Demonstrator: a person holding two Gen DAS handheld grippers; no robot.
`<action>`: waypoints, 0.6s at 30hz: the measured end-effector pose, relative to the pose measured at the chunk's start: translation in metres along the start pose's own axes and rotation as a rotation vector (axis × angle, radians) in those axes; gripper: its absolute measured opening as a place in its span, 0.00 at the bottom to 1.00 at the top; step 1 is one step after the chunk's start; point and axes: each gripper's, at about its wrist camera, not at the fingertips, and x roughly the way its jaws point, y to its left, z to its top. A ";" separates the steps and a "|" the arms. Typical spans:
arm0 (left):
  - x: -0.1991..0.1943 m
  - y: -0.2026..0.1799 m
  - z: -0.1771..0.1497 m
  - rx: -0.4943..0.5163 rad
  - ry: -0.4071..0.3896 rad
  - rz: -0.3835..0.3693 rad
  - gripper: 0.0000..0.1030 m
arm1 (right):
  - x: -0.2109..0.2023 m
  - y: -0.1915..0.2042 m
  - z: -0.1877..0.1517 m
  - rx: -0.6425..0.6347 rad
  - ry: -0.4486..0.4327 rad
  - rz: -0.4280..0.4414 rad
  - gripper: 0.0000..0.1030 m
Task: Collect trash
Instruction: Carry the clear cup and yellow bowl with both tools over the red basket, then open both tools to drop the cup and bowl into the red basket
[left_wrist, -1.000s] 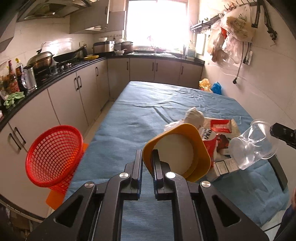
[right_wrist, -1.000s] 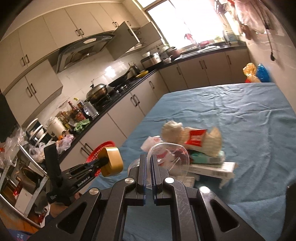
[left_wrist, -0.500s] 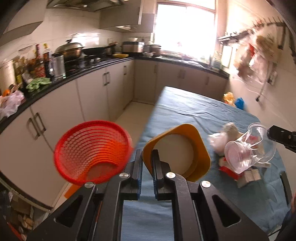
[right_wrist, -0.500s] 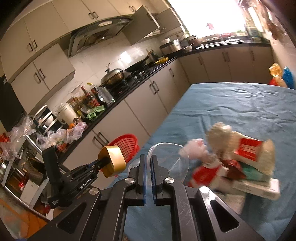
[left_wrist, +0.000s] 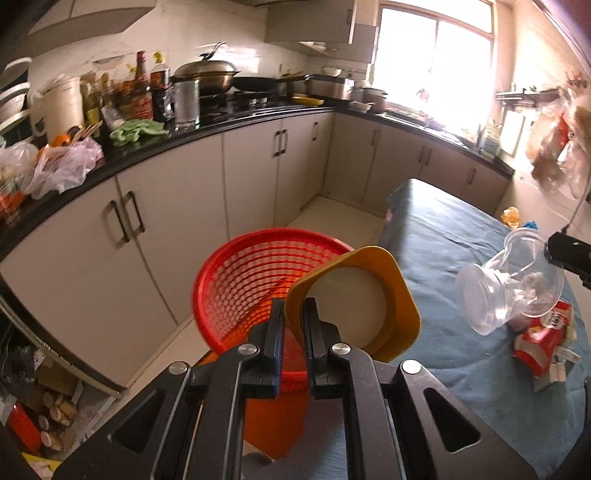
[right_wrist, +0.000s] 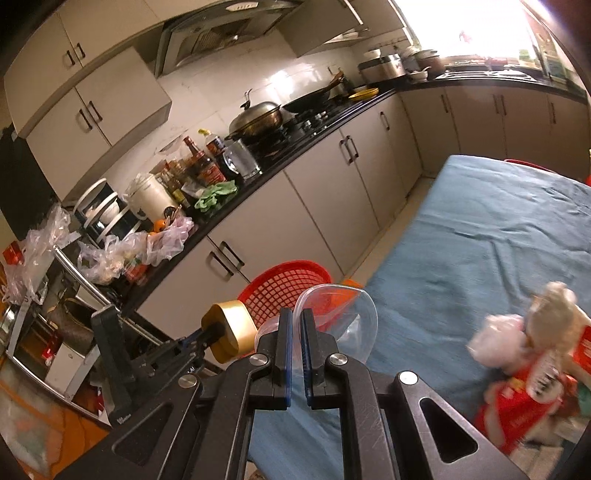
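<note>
Beside the blue-clothed table (left_wrist: 454, 236), a red basket (left_wrist: 236, 280) is waiting on the floor as both hands are carrying trash toward it. The left gripper (left_wrist: 293, 325) is clamping a yellow bowl (left_wrist: 369, 295) just above the rim; the right gripper (right_wrist: 295, 332) is pinching a clear cup (right_wrist: 340, 314) nearby. Next, probably: positioning each over the basket and letting go.
</note>
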 end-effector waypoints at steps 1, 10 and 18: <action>0.003 0.004 0.000 -0.005 0.004 0.005 0.09 | 0.006 0.003 0.002 -0.001 0.005 0.001 0.05; 0.040 0.024 -0.004 -0.029 0.061 0.048 0.09 | 0.082 0.019 0.012 -0.007 0.066 0.001 0.06; 0.051 0.035 -0.006 -0.050 0.074 0.062 0.13 | 0.127 0.028 0.013 -0.025 0.105 0.001 0.06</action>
